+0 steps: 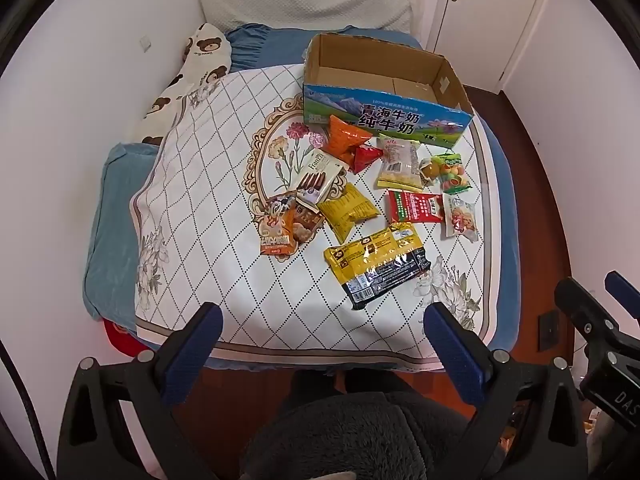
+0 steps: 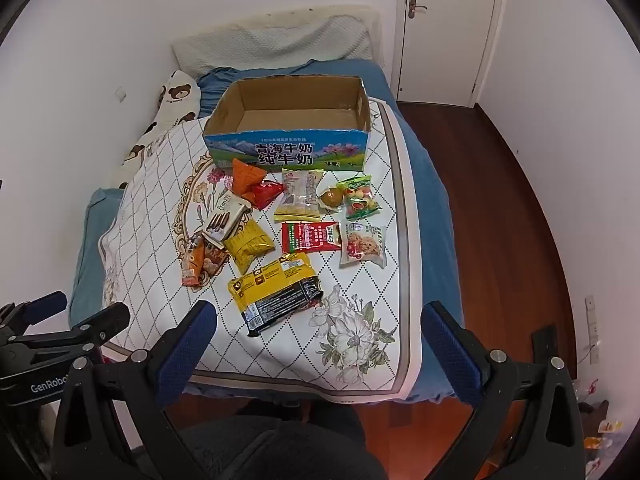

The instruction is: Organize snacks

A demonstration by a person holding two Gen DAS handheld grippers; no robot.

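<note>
So, snacks (image 1: 360, 200): all loose on the quilt (image 1: 200, 220), none sorted yet.
Box (image 2: 288, 152): empty, just behind them (my likely target).
Left gripper (image 1: 324, 344): jaws wide, holding nothing.
Right gripper (image 2: 318, 344): same.

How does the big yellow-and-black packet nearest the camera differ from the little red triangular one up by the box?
The yellow-and-black packet is long, flat and far larger; the red triangular packet is small and puffy. The first lies alone near the quilt's front, the second touches an orange packet beside the box. Both lie outside the box.
</note>
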